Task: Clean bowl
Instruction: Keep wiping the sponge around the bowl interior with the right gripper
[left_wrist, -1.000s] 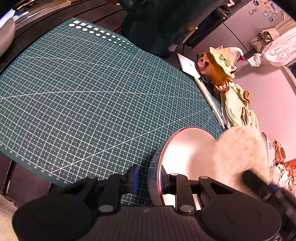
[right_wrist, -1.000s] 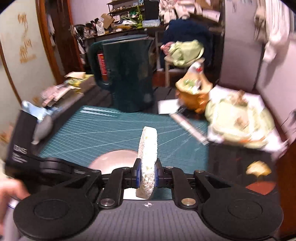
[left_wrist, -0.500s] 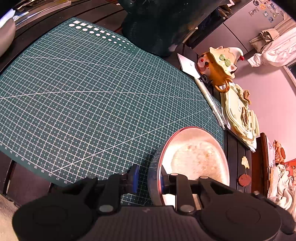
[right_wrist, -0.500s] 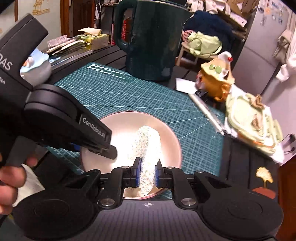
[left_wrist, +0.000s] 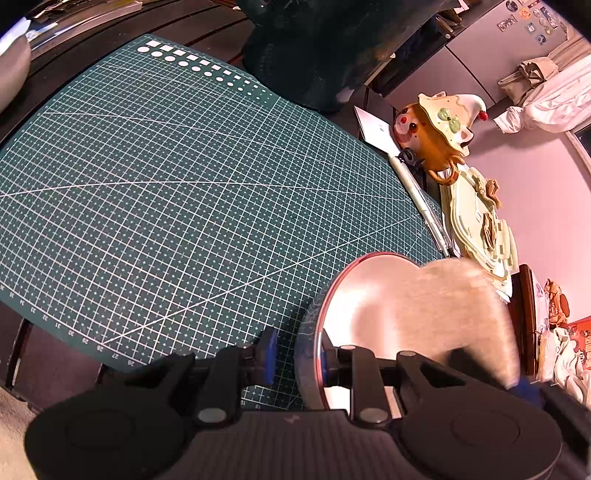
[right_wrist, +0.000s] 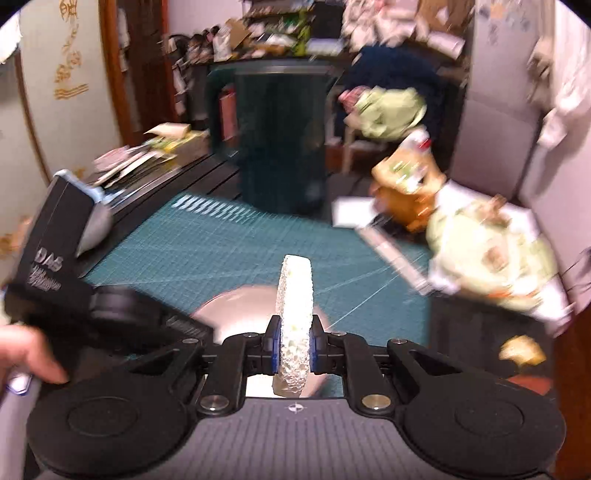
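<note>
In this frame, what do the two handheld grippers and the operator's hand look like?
Both the left gripper and right gripper are matte black, with ribbed grey bases, round side discs, silver pivot screws and blue finger pads. The left gripper's body carries white lettering, blurred here. A bare hand shows; no sleeve or cables visible.

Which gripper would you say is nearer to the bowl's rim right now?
Left. The left gripper straddles the bowl rim; the right gripper holds the sponge over the bowl's inside.

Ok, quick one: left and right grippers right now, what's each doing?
Left gripper: shut on the bowl rim.
Right gripper: shut on the sponge, held upright.
</note>
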